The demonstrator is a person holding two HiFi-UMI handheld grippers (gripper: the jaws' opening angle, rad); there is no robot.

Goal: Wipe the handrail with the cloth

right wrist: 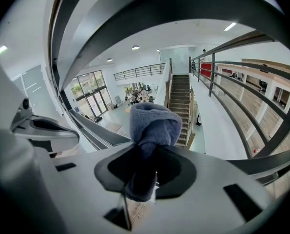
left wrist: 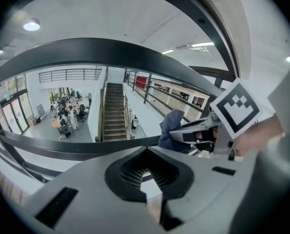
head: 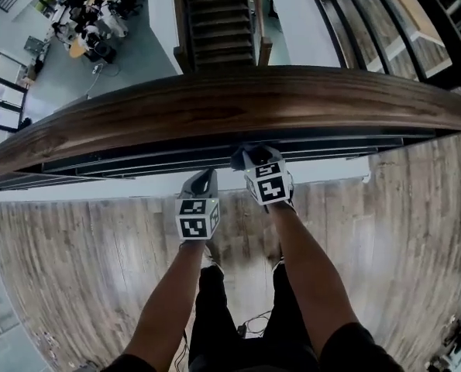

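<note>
A broad dark wooden handrail (head: 238, 103) curves across the head view, with dark metal bars under it. Both grippers sit just below its near edge, under the rail. My right gripper (head: 253, 160) is shut on a bunched blue-grey cloth (right wrist: 154, 123), which sticks out past the fingertips and shows as a small dark wad (head: 239, 159) against the rail's underside. The left gripper view shows the same cloth (left wrist: 173, 126) to its right. My left gripper (head: 203, 182) hangs a little lower and to the left, shut with nothing in it (left wrist: 145, 177). Dark bars (right wrist: 183, 9) arch over the right gripper (right wrist: 152, 174).
Beyond the rail is an open drop to a lower hall with a staircase (head: 221, 18) and desks with people (head: 91, 18). I stand on a wooden plank floor (head: 83, 262); a glass and metal balustrade (head: 385, 22) runs off at the right.
</note>
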